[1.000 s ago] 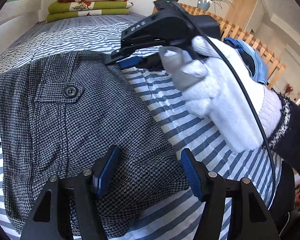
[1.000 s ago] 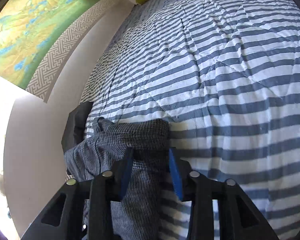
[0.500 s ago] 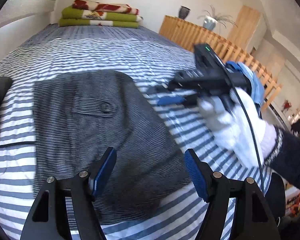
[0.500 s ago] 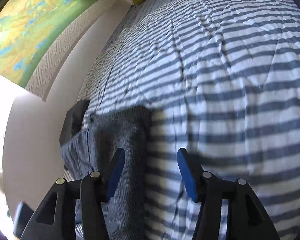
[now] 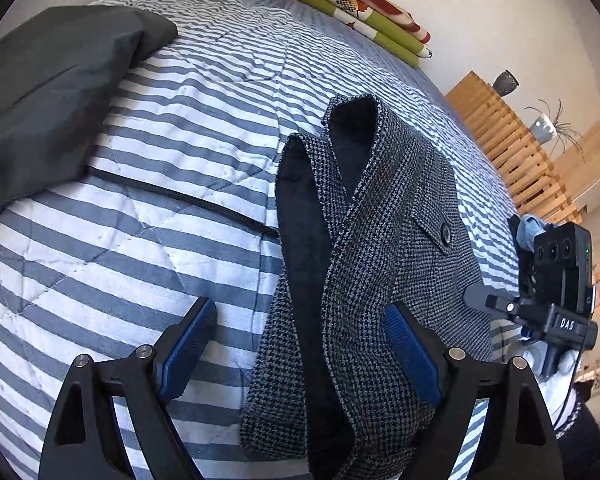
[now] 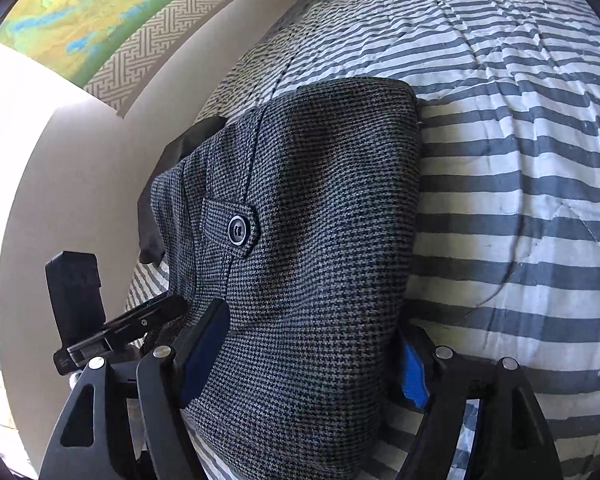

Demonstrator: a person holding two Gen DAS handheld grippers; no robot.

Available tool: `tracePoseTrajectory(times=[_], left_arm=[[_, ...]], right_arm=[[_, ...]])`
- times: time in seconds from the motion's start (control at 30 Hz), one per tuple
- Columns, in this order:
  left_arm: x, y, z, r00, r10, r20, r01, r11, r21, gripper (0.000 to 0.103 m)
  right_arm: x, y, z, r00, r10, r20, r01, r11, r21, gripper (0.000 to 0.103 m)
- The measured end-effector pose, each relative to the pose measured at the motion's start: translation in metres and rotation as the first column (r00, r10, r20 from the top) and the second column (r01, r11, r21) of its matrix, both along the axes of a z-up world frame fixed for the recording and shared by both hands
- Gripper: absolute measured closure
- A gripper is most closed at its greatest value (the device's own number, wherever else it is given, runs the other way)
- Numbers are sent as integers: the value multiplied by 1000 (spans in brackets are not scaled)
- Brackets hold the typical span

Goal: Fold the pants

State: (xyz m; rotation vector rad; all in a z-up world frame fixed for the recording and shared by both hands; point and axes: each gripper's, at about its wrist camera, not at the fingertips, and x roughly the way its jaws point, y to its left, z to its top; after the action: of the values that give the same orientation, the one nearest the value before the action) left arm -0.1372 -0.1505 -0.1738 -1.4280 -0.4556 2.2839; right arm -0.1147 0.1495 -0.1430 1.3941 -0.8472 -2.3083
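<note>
- Your left gripper (image 5: 296, 356) is in the lower middle of the left wrist view, jaws wide and opening; the pants' (image 5: 384, 248) waist edge lies between the pads, unpinched.
- Your right gripper (image 6: 312, 364) sits at the bottom of the right wrist view, jaws opening; the pants (image 6: 320, 220) run between the pads, which do not press them.
- The pants lie folded on the striped quilt (image 5: 188, 120), button (image 6: 238, 231) up, centre of the frame.
- A dark cloth (image 5: 48, 92) lies upper left in the left view.
- Folded blankets (image 5: 356, 4) sit at the top.
</note>
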Motion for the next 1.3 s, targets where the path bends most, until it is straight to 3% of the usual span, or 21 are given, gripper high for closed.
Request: tracePoseTrajectory(times=[0.17, 0.2, 0.23, 0.3, 0.43, 0.6, 0.83, 0.93, 1.07, 1.3], left_arm=[[-13, 12, -5, 1000, -21, -16, 22, 1000, 5, 15], [-13, 17, -4, 999, -28, -23, 28, 1000, -2, 29], [-17, 22, -5, 999, -40, -17, 40, 999, -5, 37], [-18, 26, -4, 999, -27, -20, 26, 1000, -13, 49], [-4, 29, 18, 998, -19, -52, 21, 1000, 23, 68], [6, 27, 43, 991, -34, -133, 34, 999, -5, 74], [10, -17, 81, 978, 60, -201, -44, 996, 81, 76], [16, -46, 105, 952, 127, -279, -109, 991, 81, 76], [26, -100, 135, 896, 242, -373, -216, 970, 111, 76], [30, -190, 157, 808, 415, -418, -363, 910, 200, 76]], right_arm=[[0, -12, 6, 1000, -25, 12, 24, 998, 58, 45], [0, -14, 7, 1000, -26, 15, 25, 997, 70, 52], [-1, -17, 8, 999, -31, 20, 30, 996, 86, 56], [-3, -24, 10, 998, -42, 39, 36, 990, 138, 70], [3, -41, 26, 999, -40, 2, 38, 961, 274, 82], [19, -74, 61, 992, 21, -123, 35, 899, 437, 88], [15, -117, 98, 971, 96, -219, 26, 869, 494, 91], [7, -145, 115, 952, 146, -268, 12, 860, 510, 91], [-13, -184, 138, 910, 216, -353, -7, 861, 508, 91], [-50, -254, 156, 845, 292, -448, -56, 882, 469, 91]])
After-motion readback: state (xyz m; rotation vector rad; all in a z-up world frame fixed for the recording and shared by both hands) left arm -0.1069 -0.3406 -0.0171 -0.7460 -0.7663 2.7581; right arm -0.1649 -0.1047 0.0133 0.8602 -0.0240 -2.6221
